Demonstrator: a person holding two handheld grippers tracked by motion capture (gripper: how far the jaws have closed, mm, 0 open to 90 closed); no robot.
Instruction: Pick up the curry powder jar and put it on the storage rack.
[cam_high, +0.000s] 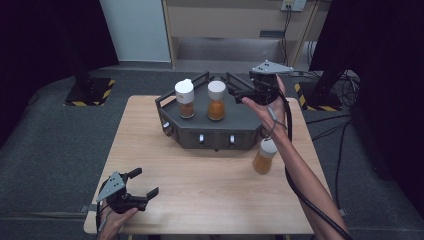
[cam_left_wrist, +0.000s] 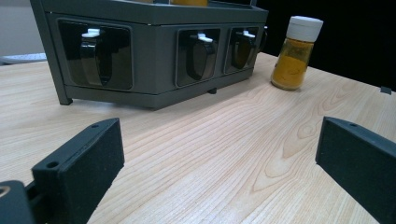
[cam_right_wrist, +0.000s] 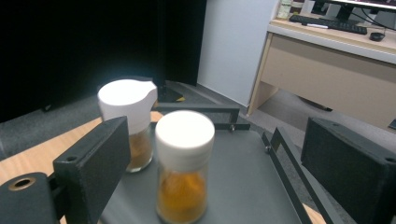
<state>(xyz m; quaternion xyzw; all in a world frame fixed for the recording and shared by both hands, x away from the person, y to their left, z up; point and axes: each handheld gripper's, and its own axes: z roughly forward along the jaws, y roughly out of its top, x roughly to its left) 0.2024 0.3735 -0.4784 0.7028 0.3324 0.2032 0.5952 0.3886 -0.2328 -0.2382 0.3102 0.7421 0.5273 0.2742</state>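
Observation:
A dark grey spice rack (cam_high: 210, 131) stands at the table's far middle. On its top are two spice bottles with orange powder: one with a white flip cap (cam_high: 184, 98) and one with a round white cap (cam_high: 216, 100). A third bottle (cam_high: 264, 155) stands on the wood right of the rack. My right gripper (cam_high: 234, 86) hovers over the rack's right end, pointing left, open and holding nothing. In the right gripper view the round-capped bottle (cam_right_wrist: 183, 168) stands ahead, untouched by the pads. My left gripper (cam_high: 145, 182) rests open near the front left corner.
The rack's front (cam_left_wrist: 154, 46) has several recessed handles facing me. The lone bottle (cam_left_wrist: 296, 53) stands to its right in the left gripper view. Bare wood (cam_high: 200, 190) lies between the rack and the front edge. A desk (cam_right_wrist: 336, 60) stands beyond the table.

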